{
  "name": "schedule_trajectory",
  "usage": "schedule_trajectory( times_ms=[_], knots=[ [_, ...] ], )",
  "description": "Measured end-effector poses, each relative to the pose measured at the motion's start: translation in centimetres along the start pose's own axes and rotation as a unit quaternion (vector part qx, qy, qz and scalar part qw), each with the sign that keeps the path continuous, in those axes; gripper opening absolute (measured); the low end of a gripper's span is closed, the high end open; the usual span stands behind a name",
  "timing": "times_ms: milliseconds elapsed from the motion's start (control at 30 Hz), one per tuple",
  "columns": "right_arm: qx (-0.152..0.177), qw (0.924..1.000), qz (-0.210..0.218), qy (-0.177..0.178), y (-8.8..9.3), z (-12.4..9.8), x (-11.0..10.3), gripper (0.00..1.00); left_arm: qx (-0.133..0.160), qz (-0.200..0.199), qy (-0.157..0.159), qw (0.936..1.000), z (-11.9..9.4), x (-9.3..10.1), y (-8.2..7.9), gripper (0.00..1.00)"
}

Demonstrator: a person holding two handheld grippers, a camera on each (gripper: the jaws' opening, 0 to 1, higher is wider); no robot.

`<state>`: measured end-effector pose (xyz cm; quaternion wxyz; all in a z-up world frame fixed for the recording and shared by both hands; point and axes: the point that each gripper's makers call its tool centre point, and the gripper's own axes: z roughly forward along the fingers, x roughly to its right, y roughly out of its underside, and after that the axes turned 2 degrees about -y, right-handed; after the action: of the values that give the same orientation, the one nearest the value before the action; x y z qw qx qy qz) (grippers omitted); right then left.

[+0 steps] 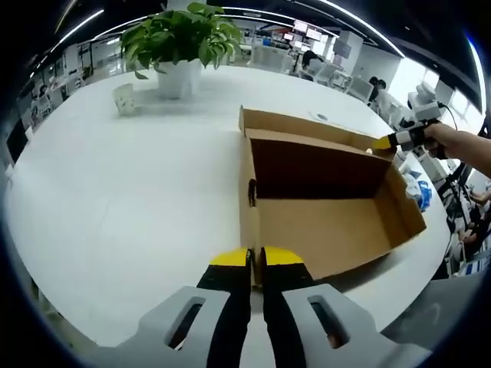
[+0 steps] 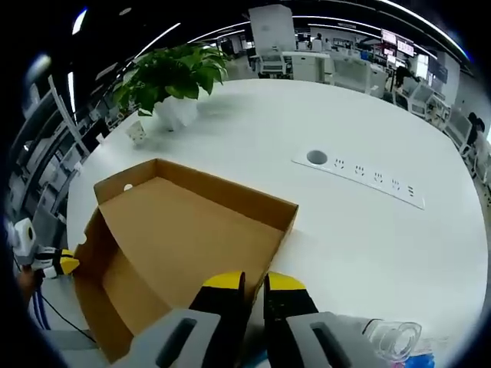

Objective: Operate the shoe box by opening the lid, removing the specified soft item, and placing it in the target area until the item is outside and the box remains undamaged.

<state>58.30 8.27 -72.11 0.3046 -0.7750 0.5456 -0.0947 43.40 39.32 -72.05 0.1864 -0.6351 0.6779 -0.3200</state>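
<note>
So the shoe box (image 1: 322, 207) sits near the table's edge, and in the left gripper view it's open toward the camera, with what looks like the lid (image 1: 307, 126) flipped up at the far side. The inside looks bare brown cardboard; I can't spot the soft item anywhere, so either it's hidden behind a wall or not in there. In the right gripper view the box (image 2: 184, 245) shows its broad panel and rim.

Cardboard like this should be light and fairly stiff but easy to crease, so I'd pinch only a wall edge or the lid flap, gently, no twisting. It'll probably slide on that smooth white table (image 1: 115, 199) too.

The left gripper (image 1: 255, 261) has its jaws pressed nearly together, holding nothing, just short of the near wall. The right gripper (image 2: 253, 287) looks the same, hovering at the box rim; whether it touches, can't tell.

Further out: a potted plant (image 1: 180, 42), a socket strip (image 2: 360, 175), and a clear plastic thing (image 2: 391, 337) by the right gripper.
</note>
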Motion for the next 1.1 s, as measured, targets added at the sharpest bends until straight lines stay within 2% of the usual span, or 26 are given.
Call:
schedule_trajectory(
  times_ms=[233, 367, 600, 700, 900, 1100],
  knots=[
    [0.016, 0.9999, 0.0, 0.001, -0.3, -0.5, -0.2, 0.01, 0.0, 0.0, 0.0, 1.0, 0.0, -0.1, 0.0, 0.01],
    [0.035, 0.9993, 0.012, -0.007, -0.7, -1.0, -0.3, 0.0, 0.0, -0.004, 0.0, 1.0, 0.0, -0.1, 0.0, 0.01],
    [0.09, 0.9945, 0.046, -0.027, -1.7, -2.5, -0.9, 0.0, 0.001, -0.01, -0.005, 0.9999, -0.1, -0.4, 0.1, 0.01],
    [0.098, 0.9937, 0.045, -0.031, -1.6, -3.0, -1.1, 0.0, 0.001, -0.014, -0.005, 0.9999, -0.2, -0.4, 0.1, 0.0],
    [0.138, 0.9885, 0.044, -0.043, -2.2, -4.0, -1.6, 0.0, 0.002, -0.013, -0.011, 0.9998, -0.2, -0.5, 0.1, 0.0],
    [0.184, 0.9793, 0.051, -0.068, -3.4, -5.6, -2.5, 0.0, 0.001, -0.018, -0.016, 0.9997, -0.2, -0.8, 0.1, 0.0]
  ],
)
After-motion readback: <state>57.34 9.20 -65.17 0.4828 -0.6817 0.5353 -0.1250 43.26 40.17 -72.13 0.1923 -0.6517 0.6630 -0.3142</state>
